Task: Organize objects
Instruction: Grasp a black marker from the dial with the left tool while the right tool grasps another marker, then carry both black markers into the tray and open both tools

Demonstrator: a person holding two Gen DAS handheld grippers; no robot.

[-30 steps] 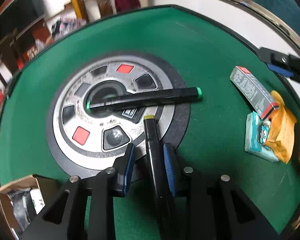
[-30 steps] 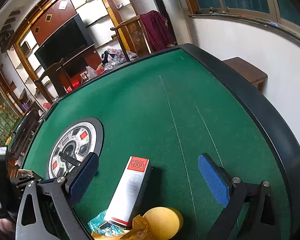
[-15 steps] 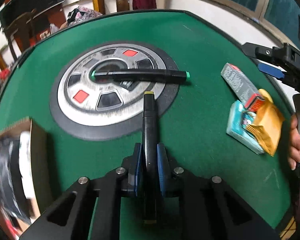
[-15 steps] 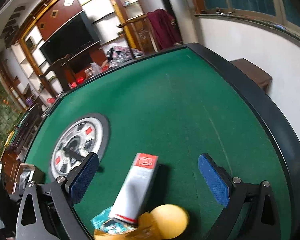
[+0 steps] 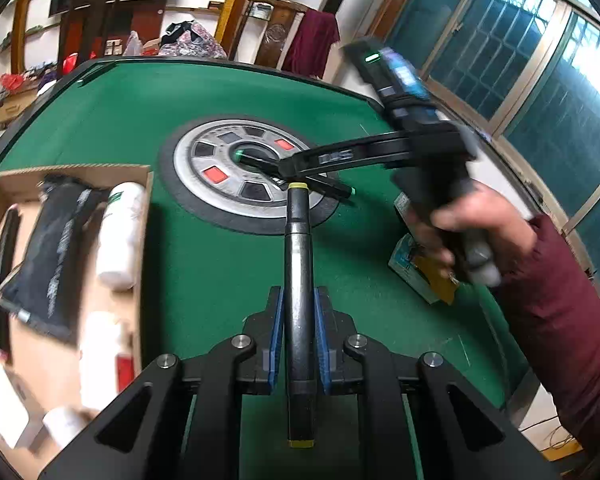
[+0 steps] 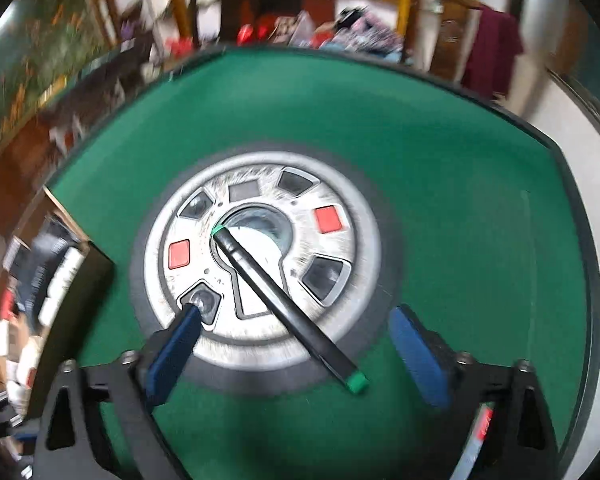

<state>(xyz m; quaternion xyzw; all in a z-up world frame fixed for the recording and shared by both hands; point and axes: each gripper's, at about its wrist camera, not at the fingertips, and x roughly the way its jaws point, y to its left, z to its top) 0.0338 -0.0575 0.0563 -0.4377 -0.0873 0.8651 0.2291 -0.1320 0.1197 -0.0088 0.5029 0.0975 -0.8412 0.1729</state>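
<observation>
Left tool (image 5: 298, 334) now clamps the yellow-tipped marker (image 5: 298, 264), lifted off the table (image 5: 228, 264). Right tool (image 6: 296, 344), empty jaws narrowing, straddles the green-tipped marker (image 6: 288, 308): next pickup.

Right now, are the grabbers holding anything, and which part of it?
The left gripper pinches the yellow-tipped marker near its lower middle. The right gripper is open around the green-tipped marker, holding nothing.

Black yellow-capped marker (image 5: 298, 264); green-capped marker (image 6: 284, 304) on disc
</observation>
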